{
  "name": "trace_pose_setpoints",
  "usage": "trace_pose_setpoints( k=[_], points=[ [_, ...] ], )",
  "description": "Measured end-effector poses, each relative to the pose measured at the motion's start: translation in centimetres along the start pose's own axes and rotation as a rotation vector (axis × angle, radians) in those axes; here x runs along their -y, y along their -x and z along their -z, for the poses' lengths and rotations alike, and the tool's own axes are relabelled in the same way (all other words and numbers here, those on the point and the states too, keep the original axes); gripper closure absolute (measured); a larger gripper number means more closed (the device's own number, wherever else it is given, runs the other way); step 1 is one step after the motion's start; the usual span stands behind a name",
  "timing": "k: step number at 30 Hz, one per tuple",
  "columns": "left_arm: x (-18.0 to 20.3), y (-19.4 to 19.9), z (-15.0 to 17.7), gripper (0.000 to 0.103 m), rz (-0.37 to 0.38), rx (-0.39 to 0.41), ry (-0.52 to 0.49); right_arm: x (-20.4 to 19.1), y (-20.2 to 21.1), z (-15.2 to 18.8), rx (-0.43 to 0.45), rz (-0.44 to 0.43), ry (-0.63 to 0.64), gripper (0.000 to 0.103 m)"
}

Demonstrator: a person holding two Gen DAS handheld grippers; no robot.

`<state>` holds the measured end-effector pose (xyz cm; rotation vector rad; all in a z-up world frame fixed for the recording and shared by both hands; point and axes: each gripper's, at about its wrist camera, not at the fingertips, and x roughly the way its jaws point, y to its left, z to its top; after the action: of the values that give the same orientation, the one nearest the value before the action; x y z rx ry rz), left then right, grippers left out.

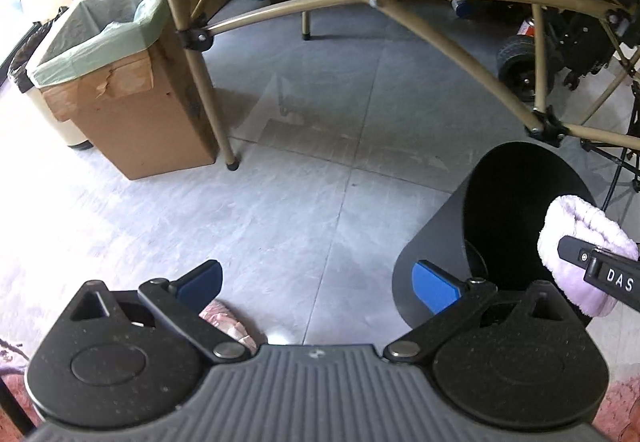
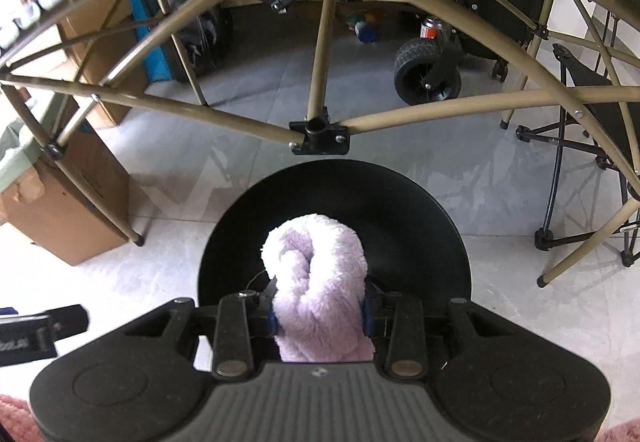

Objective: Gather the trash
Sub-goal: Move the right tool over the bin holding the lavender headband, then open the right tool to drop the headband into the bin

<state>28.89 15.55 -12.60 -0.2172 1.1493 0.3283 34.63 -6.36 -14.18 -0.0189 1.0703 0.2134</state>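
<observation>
Nearest the right wrist camera we see our right gripper [image 2: 320, 316], its jaws drawn in close and pinching a fluffy lilac cloth [image 2: 320, 282] between the blue pads. The cloth is bunched into a soft roll that rises forward of the fingers and hangs over the open mouth of a black bin [image 2: 420, 218], which stands on the grey tiled floor [image 2: 480, 170] just in front of a tan folding table frame [image 2: 320, 62].

From the left wrist camera, our left gripper [image 1: 318, 284] has its jaws spread wide with nothing between them; only bare floor shows in the gap. The right blue pad [image 1: 436, 284] sits in front of the bin's outer wall [image 1: 436, 226]; we cannot tell whether it touches. The lilac cloth appears at the right edge, over the bin's rim. Farther left, a cardboard box [image 1: 132, 114] lined with a pale green bag [image 1: 100, 26] stands beside a table leg [image 1: 200, 74].
</observation>
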Motion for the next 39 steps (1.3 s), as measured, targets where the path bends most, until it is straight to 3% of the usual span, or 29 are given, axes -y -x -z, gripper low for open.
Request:
trace_pose_setpoints(
  k=[14,17,19,22,39],
  points=[
    [-0.8,-0.3,0.1,0.000,-0.001,-0.007,0.000,-0.9,-2.3,-0.3,-0.067,0.002,0.012,0.066],
    [-0.7,-0.3,0.1,0.000,0.000,-0.007,0.001,-1.0,-2.1,-0.2,-0.061,0.005,0.026,0.045],
    [-0.7,-0.3,0.1,0.000,0.000,-0.007,0.001,-1.2,-1.9,-0.3,-0.055,0.006,0.032,0.022],
    [-0.7,-0.2,0.1,0.000,-0.001,-0.009,0.000,-1.5,-1.8,-0.3,-0.045,0.035,0.053,0.001],
    [-0.7,-0.3,0.2,0.000,-0.002,-0.006,-0.005,-1.1,-1.8,-0.3,-0.046,0.027,0.044,0.000]
  ],
)
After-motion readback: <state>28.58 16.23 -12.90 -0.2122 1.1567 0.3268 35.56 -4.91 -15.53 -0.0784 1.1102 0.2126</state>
